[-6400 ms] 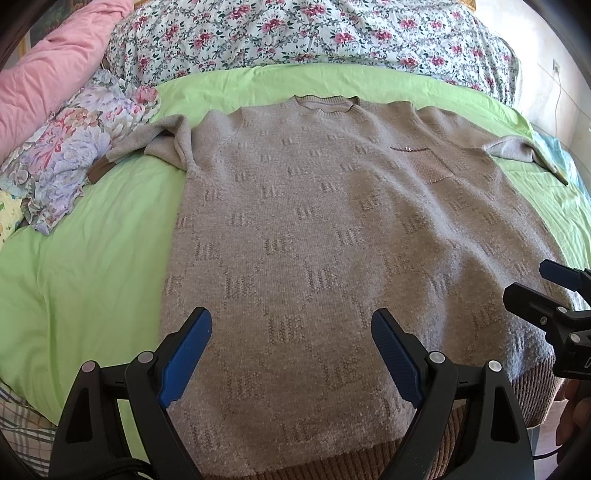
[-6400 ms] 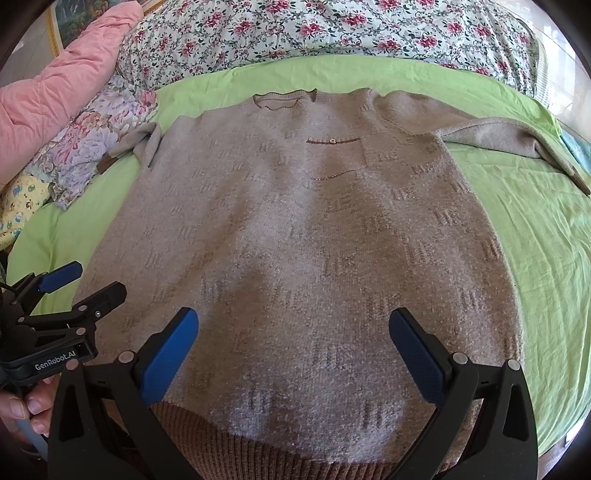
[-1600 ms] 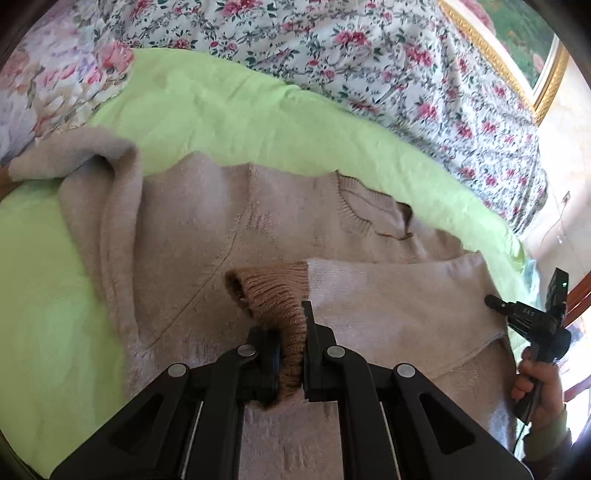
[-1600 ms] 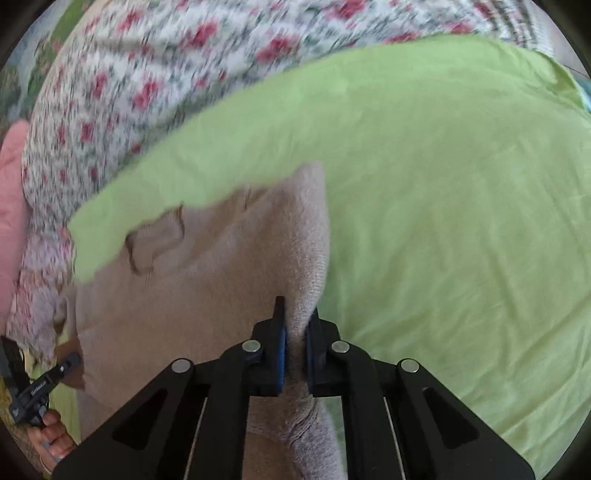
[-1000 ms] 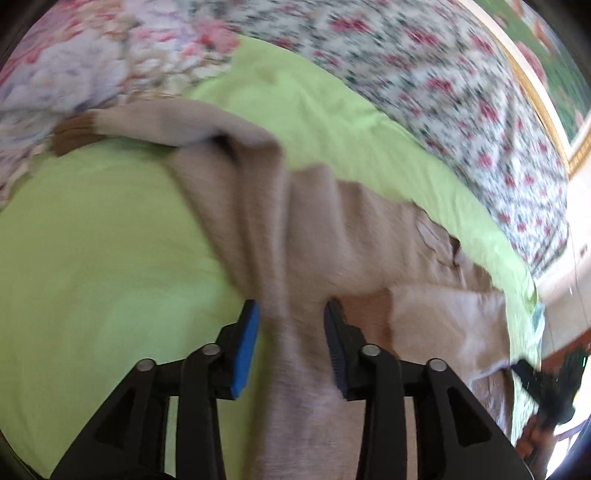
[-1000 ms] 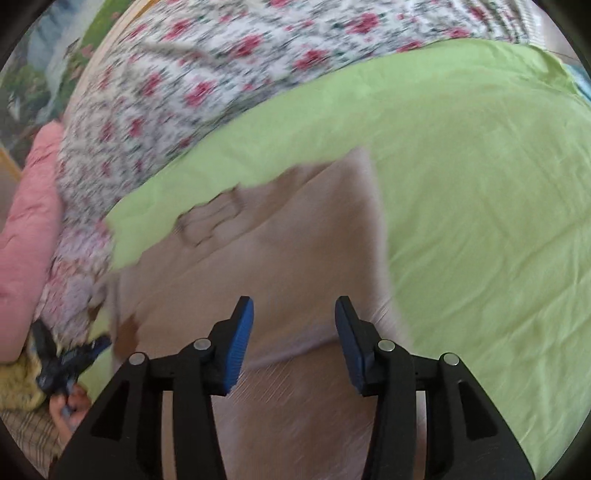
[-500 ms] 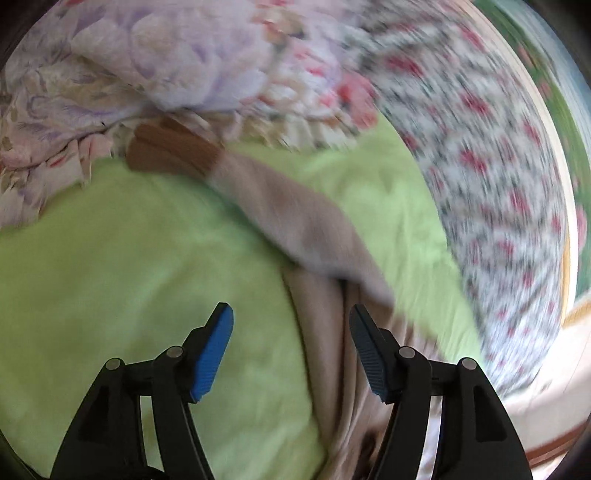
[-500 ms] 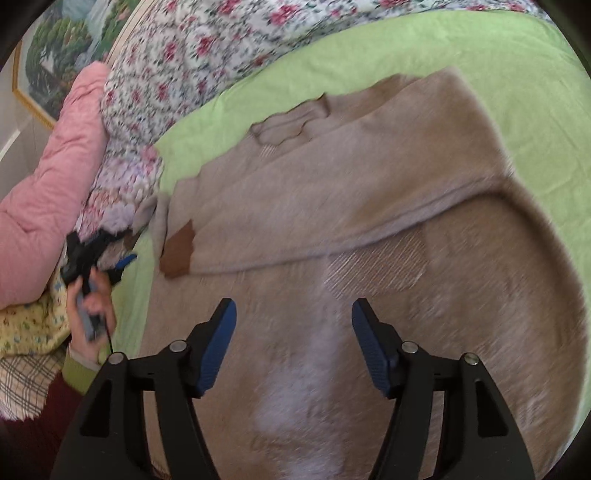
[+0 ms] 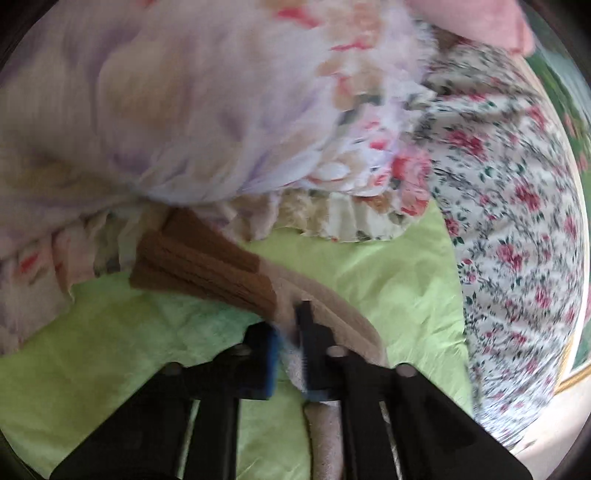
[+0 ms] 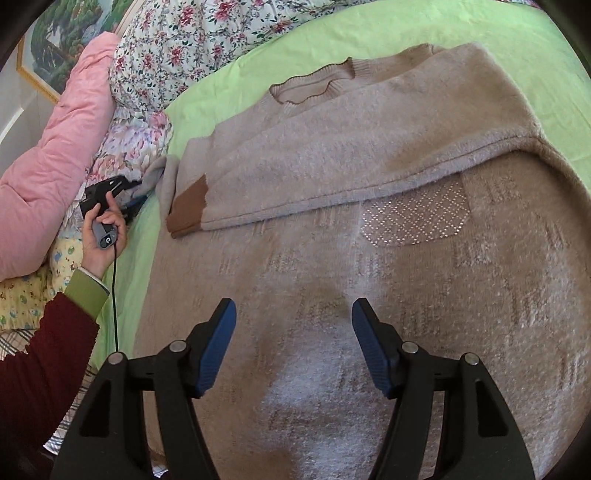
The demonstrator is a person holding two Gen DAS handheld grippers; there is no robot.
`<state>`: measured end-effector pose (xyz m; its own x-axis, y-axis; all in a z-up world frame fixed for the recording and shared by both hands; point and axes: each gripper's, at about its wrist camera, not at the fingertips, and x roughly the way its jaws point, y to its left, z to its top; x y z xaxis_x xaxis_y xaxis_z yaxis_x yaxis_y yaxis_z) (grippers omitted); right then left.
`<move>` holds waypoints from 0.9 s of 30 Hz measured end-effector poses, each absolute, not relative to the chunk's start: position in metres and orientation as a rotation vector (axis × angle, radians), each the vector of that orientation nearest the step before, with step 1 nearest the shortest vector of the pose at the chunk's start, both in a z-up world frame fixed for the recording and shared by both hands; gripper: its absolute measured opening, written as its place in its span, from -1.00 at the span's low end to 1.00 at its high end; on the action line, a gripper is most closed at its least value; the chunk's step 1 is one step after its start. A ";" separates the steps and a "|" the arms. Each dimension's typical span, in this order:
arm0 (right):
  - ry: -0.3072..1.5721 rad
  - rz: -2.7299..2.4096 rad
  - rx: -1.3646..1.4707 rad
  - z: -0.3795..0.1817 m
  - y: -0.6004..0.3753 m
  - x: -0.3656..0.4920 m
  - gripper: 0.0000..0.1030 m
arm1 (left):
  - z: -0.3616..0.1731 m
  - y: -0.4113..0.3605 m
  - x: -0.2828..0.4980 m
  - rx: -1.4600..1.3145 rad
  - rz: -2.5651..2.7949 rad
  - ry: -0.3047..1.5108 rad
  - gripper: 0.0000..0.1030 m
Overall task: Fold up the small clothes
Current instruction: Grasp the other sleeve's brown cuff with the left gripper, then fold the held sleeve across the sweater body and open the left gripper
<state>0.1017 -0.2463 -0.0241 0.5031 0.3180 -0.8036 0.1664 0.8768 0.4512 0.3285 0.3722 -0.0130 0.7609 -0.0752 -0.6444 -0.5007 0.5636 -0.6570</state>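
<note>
A beige knit sweater (image 10: pixel 369 258) lies flat on the green sheet. One sleeve (image 10: pixel 332 177) lies folded across its chest, its brown cuff (image 10: pixel 186 208) at the left. My left gripper (image 9: pixel 290 332) is shut on the other sleeve (image 9: pixel 332 306) just behind its brown cuff (image 9: pixel 207 266), low over the sheet. In the right wrist view the left gripper (image 10: pixel 122 190) is at the sweater's left edge, with that sleeve (image 10: pixel 155 181) running into it. My right gripper (image 10: pixel 293 332) is open and empty above the sweater's lower body.
A green sheet (image 10: pixel 443 22) covers the bed. A pile of floral clothes (image 9: pixel 221 110) lies right beside the left cuff. A pink quilt (image 10: pixel 55 155) and a flowered pillow (image 10: pixel 207 33) line the far and left sides.
Both grippers let go of the folded sleeve and opened. The left swung to the other sleeve and shut on it by the cuff. The right pulled back over the body, still open.
</note>
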 end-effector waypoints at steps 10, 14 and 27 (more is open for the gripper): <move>1.005 0.070 0.552 -0.012 -0.261 0.090 0.28 | 0.081 0.268 0.290 -0.697 0.038 0.560 -0.96; 0.976 0.050 0.564 -0.003 -0.273 0.081 0.28 | 0.123 0.176 0.278 -0.563 -0.187 0.538 -0.96; 0.915 -0.068 0.615 0.005 -0.319 0.043 0.28 | 0.052 -0.103 0.276 -0.130 -0.572 0.826 -0.94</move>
<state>0.0427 -0.3193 0.0046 0.6202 0.1994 -0.7586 0.3086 0.8271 0.4697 0.2759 -0.1030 0.0523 0.5371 -0.5280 -0.6578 0.4295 0.8424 -0.3254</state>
